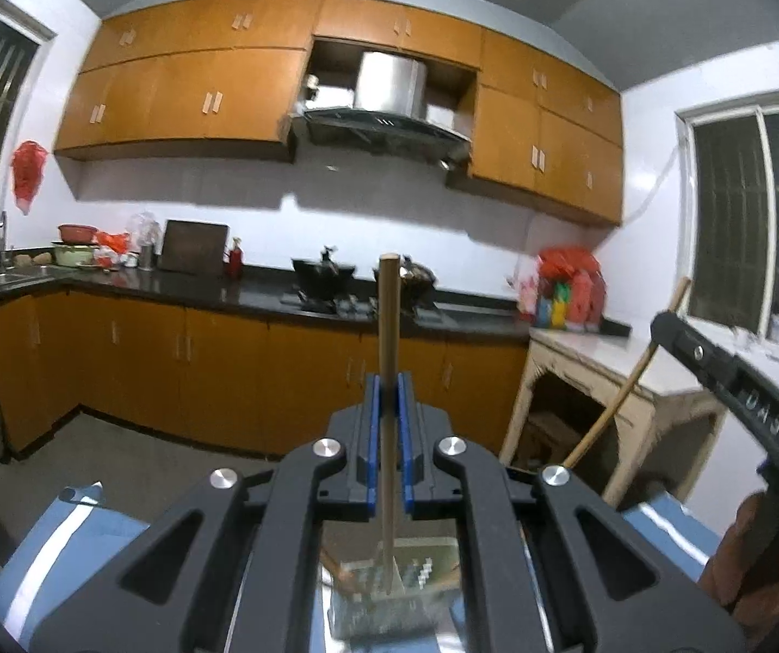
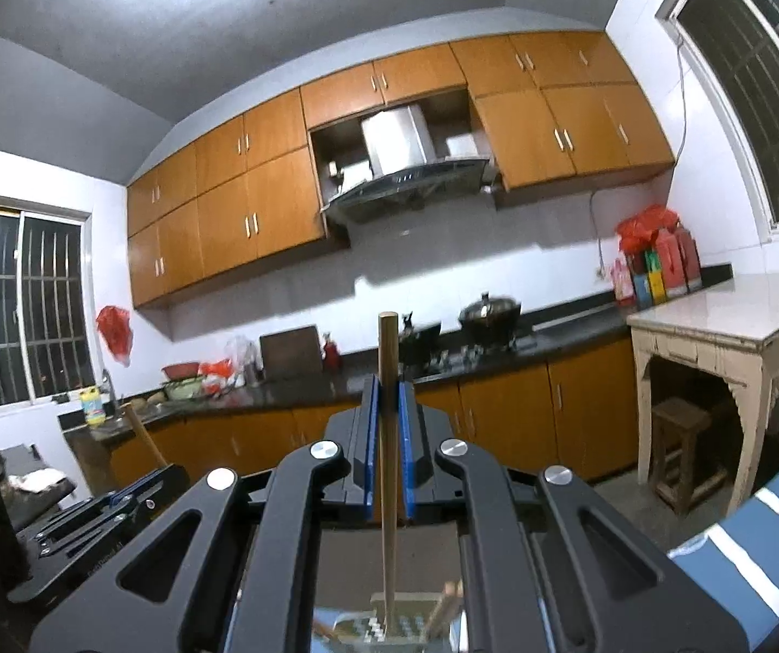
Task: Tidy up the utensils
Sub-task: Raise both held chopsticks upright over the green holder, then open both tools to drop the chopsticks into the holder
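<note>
Both grippers were closed on a chopstick, one each. In the left wrist view, the left gripper pinched a wooden chopstick between its two blue pads, and the stick stood upright, its top end rising above the fingertips. Its lower end went down to a perforated metal holder seen below the gripper body; whether the tip was inside it I could not tell for sure. The same view showed the right gripper at the right edge, with a second chopstick leaning in it.

In the right wrist view, the right gripper held its own chopstick upright in the same way, and the stick reached down to the metal holder. Only this view showed two more sticks leaning in the holder at the right side. It also showed the left gripper low at the left, with a stick rising from it.

Behind stood a dark kitchen surface with two woks, and a pale side table.
</note>
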Demonstrator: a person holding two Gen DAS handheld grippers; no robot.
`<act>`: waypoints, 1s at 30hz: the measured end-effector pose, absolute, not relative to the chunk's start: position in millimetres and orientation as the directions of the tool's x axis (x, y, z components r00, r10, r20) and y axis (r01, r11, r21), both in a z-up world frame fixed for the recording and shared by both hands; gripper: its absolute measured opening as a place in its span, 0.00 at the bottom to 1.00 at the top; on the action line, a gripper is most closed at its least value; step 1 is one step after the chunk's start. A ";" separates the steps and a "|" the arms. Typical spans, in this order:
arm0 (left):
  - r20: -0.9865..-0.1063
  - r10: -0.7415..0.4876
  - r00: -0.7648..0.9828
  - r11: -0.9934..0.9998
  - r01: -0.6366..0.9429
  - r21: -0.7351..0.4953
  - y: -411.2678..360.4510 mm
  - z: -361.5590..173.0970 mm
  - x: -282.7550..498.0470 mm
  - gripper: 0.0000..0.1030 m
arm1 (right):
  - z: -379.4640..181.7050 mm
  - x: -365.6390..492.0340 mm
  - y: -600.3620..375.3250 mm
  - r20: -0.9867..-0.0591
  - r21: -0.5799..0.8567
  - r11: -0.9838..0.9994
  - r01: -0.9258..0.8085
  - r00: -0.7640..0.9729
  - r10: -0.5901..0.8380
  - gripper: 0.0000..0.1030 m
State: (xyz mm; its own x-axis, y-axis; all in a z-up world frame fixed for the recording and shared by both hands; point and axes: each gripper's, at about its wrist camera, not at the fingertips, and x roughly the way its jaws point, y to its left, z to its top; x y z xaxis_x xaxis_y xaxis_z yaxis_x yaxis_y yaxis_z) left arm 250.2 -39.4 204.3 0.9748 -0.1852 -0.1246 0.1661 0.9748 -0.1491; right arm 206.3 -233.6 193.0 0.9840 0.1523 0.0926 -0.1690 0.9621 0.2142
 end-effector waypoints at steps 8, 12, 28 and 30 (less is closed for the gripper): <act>-0.137 -0.158 0.978 0.977 0.135 -0.162 -47.6 184.3 281.6 0.07 | 157.5 241.4 -223.7 0.024 0.192 0.972 -0.134 0.991 0.131 0.08; -0.144 -0.155 0.977 0.979 0.132 -0.158 -50.4 173.5 290.1 0.07 | 143.7 252.9 -227.1 -0.015 0.210 0.970 -0.119 0.992 0.125 0.08; -0.233 -0.140 0.962 0.986 0.115 -0.118 -61.6 144.2 322.9 0.07 | 120.4 270.6 -220.6 -0.113 0.247 0.962 -0.115 0.983 0.146 0.08; -0.239 -0.137 0.961 0.987 0.113 -0.113 -61.6 141.5 323.7 0.07 | 119.7 271.3 -221.0 -0.123 0.251 0.961 -0.116 0.981 0.150 0.08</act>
State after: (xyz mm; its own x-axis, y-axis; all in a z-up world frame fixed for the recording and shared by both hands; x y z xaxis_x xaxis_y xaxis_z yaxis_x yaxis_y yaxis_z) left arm 323.7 -61.6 141.5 0.9613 -0.1373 -0.2389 0.1130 0.9872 -0.1128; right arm 271.3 -221.0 119.7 0.9810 0.1501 -0.1231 -0.1156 0.9612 0.2506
